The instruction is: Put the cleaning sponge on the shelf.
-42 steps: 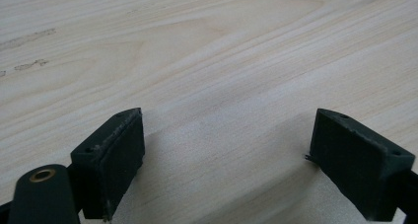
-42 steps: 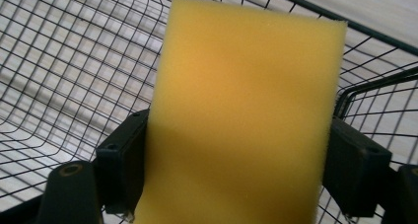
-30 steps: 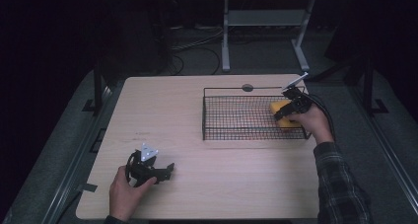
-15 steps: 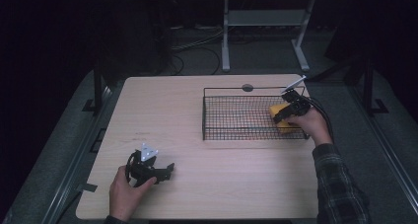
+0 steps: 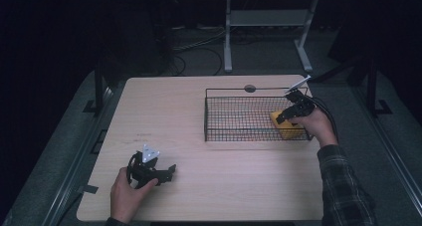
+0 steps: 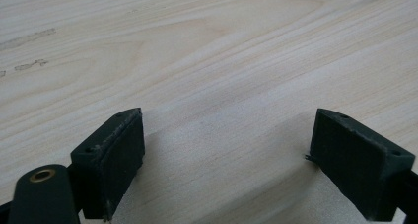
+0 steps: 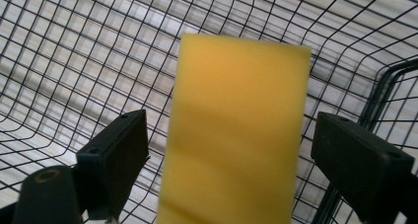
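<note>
A yellow sponge block [image 5: 283, 126] lies in the right end of a black wire basket [image 5: 234, 117] on the wooden table. My right gripper [image 5: 288, 114] hovers over that end, held by a hand in a plaid sleeve. In the right gripper view the sponge [image 7: 236, 135] sits between the two black pads [image 7: 116, 160], with a gap on each side, so the jaws stand open around it. My left gripper [image 5: 166, 172] rests at the table's front left, open, and bare wood lies between its pads [image 6: 113, 150].
The table [image 5: 169, 116] has a round cable hole [image 5: 250, 88] at its back edge, just behind the basket. A metal stand [image 5: 268, 32] and cables are on the floor beyond the table. Bare wood spreads between the left gripper and the basket.
The right gripper has shifted slightly within the basket's right end, over the sponge. The left gripper has stayed where it was.
</note>
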{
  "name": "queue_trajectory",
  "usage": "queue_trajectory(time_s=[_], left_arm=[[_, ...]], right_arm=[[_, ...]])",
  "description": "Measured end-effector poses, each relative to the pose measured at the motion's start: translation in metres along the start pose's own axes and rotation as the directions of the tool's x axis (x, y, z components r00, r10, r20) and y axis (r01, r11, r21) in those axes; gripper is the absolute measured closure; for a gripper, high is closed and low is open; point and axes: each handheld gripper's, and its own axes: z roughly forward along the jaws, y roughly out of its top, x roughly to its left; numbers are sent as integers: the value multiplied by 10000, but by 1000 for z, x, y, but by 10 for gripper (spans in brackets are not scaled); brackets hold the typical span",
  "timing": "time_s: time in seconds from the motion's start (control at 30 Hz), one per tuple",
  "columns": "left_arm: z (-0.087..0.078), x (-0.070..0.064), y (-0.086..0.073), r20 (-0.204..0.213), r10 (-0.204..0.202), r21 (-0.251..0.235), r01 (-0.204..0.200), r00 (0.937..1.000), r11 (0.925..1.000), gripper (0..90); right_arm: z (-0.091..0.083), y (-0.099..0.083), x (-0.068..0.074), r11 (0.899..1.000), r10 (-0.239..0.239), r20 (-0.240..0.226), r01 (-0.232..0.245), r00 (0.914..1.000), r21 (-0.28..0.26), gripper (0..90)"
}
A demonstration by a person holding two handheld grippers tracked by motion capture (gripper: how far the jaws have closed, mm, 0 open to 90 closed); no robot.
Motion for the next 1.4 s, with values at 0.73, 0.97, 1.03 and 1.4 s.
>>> queue_trajectory(time_s=[0.73, 0.97, 1.03, 1.4], left_arm=[[0, 0, 0, -3, -2, -2, 2, 10000, 10000, 127], [0, 0, 0, -1, -5, -12, 5, 10000, 10000, 127], [0, 0, 0, -1, -3, -3, 3, 10000, 10000, 127], [0, 0, 0, -1, 1, -4, -1, 10000, 10000, 127]], right_arm=[[-52, -17, 17, 9923, -513, -158, 491, 9986, -1138, 138], [-64, -31, 23, 9861, -700, -237, 656, 9973, -1530, 138], [-68, -37, 25, 9836, -789, -229, 741, 9966, -1642, 138], [-80, -78, 39, 9723, -1198, -329, 1106, 9922, -2058, 138]])
